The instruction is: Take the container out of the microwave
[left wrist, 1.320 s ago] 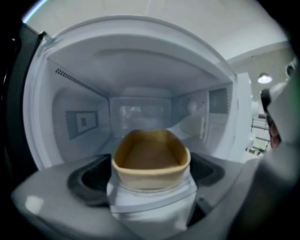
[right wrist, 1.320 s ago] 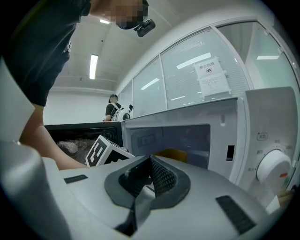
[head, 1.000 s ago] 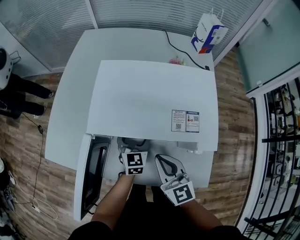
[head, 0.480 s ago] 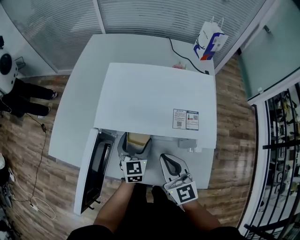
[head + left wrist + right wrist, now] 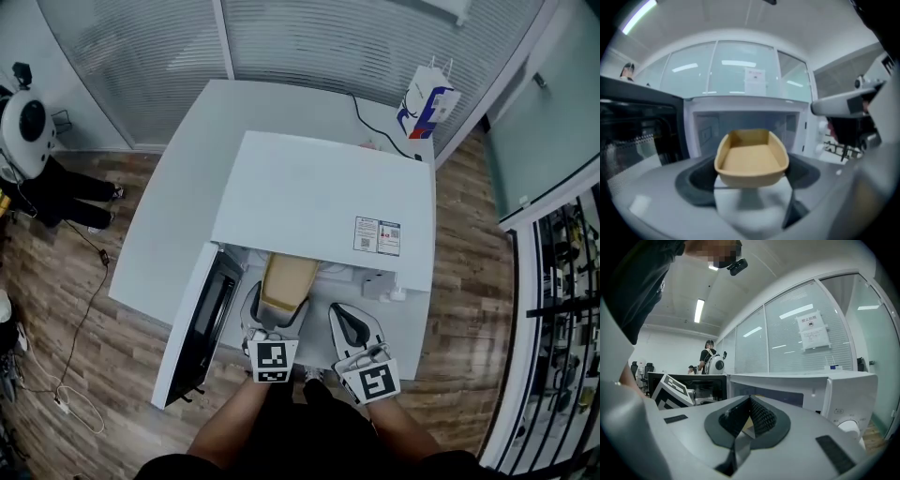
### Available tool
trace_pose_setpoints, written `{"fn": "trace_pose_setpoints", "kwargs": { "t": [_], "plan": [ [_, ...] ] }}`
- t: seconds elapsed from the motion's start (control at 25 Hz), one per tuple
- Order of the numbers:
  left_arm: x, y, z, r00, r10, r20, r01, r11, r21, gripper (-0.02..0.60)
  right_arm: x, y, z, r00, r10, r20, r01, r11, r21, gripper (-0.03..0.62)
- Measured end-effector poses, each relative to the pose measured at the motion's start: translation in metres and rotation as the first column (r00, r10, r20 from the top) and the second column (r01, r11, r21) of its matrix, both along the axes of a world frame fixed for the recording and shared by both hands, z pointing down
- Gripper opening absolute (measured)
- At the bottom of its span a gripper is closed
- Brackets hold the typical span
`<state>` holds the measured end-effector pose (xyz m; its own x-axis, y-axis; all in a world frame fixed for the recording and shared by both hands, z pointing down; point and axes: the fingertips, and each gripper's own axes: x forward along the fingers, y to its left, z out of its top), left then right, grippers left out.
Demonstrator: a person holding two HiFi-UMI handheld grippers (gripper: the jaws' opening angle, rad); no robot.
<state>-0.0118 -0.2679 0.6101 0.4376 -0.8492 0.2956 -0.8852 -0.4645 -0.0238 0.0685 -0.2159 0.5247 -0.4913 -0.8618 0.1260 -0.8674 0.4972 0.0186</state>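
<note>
A tan, shallow, open container (image 5: 285,281) hangs just outside the white microwave (image 5: 319,202), whose door (image 5: 192,333) stands swung open to the left. My left gripper (image 5: 275,307) is shut on the container's near end, one jaw on each side. In the left gripper view the container (image 5: 751,157) is empty and level between the dark pads (image 5: 696,176), with the lit microwave cavity (image 5: 708,129) behind it. My right gripper (image 5: 347,323) hovers beside it to the right, jaws shut on nothing, tips meeting (image 5: 750,403) in the right gripper view.
The microwave stands on a white table (image 5: 178,197). A white and blue paper bag (image 5: 427,98) stands at the table's far right corner, with a black cable (image 5: 375,127) running toward it. A person (image 5: 56,187) stands at the left on the wooden floor. Glass partitions run behind.
My left gripper has drawn back toward me with the container, which has come out from under the microwave's top into view. The right gripper has stayed beside it.
</note>
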Motion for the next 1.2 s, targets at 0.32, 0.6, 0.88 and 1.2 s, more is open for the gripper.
{"fn": "trace_pose_setpoints", "kwargs": {
  "t": [0.32,0.6,0.88,1.2],
  "plan": [
    [-0.018,0.033,-0.027,1.000,0.023,0.007,-0.023,1.000,0.021,0.443,-0.014,0.003,-0.027,1.000,-0.031,0.003,0.031,0.998,0.061,-0.002],
    [-0.027,0.070,-0.039,0.999,0.038,0.009,-0.038,0.999,0.027,0.443,-0.011,0.004,-0.041,1.000,-0.022,-0.003,0.022,0.995,0.095,-0.002],
    [-0.041,0.084,-0.063,1.000,0.024,-0.007,-0.023,0.997,0.068,0.443,-0.005,0.003,-0.049,1.000,0.007,-0.002,-0.007,0.993,0.118,-0.002],
    [-0.039,0.077,-0.102,0.998,0.022,-0.053,-0.014,0.990,0.142,0.443,-0.005,0.002,-0.069,1.000,0.011,0.005,-0.011,0.987,0.162,-0.002]
  ]
}}
